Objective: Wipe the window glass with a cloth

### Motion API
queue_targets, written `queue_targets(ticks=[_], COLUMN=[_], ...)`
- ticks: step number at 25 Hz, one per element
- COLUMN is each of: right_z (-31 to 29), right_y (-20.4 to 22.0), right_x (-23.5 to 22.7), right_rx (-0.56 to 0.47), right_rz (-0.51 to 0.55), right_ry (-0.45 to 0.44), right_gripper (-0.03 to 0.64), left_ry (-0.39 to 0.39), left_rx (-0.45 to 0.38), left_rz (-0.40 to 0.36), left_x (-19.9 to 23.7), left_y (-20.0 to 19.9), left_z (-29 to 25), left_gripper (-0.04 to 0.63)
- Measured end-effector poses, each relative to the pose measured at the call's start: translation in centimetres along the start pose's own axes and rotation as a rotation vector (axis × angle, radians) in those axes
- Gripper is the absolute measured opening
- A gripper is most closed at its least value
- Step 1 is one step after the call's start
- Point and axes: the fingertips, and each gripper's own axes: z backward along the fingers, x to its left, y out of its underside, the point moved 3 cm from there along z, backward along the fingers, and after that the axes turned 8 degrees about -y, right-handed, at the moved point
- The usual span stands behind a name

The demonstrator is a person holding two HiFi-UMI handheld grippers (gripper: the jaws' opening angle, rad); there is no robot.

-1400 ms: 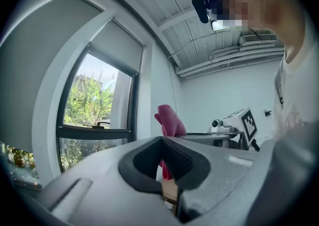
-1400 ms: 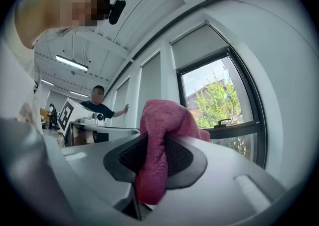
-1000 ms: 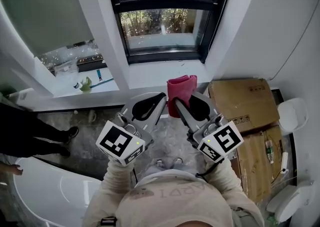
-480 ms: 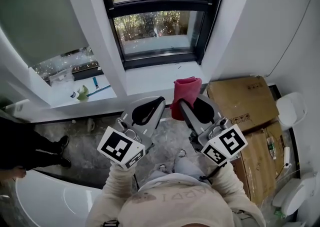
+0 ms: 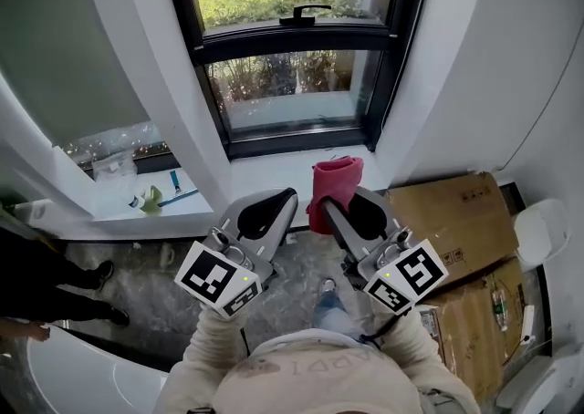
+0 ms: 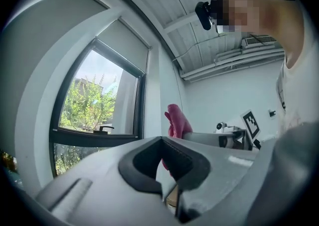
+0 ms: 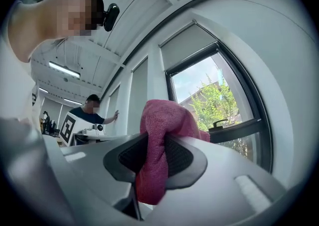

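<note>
In the lower left of the head view, the left gripper (image 5: 272,205) pointed toward the white sill (image 5: 265,166), its jaws pressed together with nothing between them. Just right of it, near centre frame, the right gripper (image 5: 339,205) had its jaws clamped on a bunched pink cloth (image 5: 334,177). The cloth rose above the jaw tips, below the dark-framed window glass (image 5: 285,88) and apart from it. Cardboard boxes (image 5: 449,221) lay at the right side.
</note>
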Motion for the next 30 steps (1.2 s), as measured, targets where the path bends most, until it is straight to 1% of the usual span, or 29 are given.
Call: queue_targets(ticks=[8,11,13,17,22,26,30], right_z=[-3.2,-3.7,-4.0,-5.1,-8.2,-11.4,-15.5], right_y=[-2.2,-2.7,-2.9,-2.7,-2.0,-1.4,-0.8], right_x=[-10.9,-14.4,-16.2,-18.5,-21.2,-22.9,-24.2], right_rx=[-0.013,-0.021,-0.03,-0.043,-0.049,-0.036,-0.031], right_rz=[-0.004,-0.002,0.002,0.0,-0.035,-0.026,-0.02], right_ry=[-0.066,-0.083,-0.093,-0.117,-0.149,-0.141,-0.134], right_gripper=[0.114,0.114,0.114,0.114,0.114,0.114,0.114], left_ry=[-0.027,-0.037,-0.049,-0.084,-0.11,-0.108,-0.09], left_rx=[-0.016,-0.021,-0.022,-0.017,-0.012,-0.025,-0.024], left_rz=[-0.014,-0.014,-0.028,-0.048,-0.011,-0.003,0.016], left_x=[3.4,4.2,4.6,5.7,9.6,13.2,17.5], left_y=[-1.0,-1.0,-0.9,-0.2,0.5,1.0,1.2], left_z=[-11.2,-14.6,-16.2,-17.8,-19.9,-21.2,-22.3], left_gripper=[0.0,0.0,0.0,0.0,0.0,0.0,0.0])
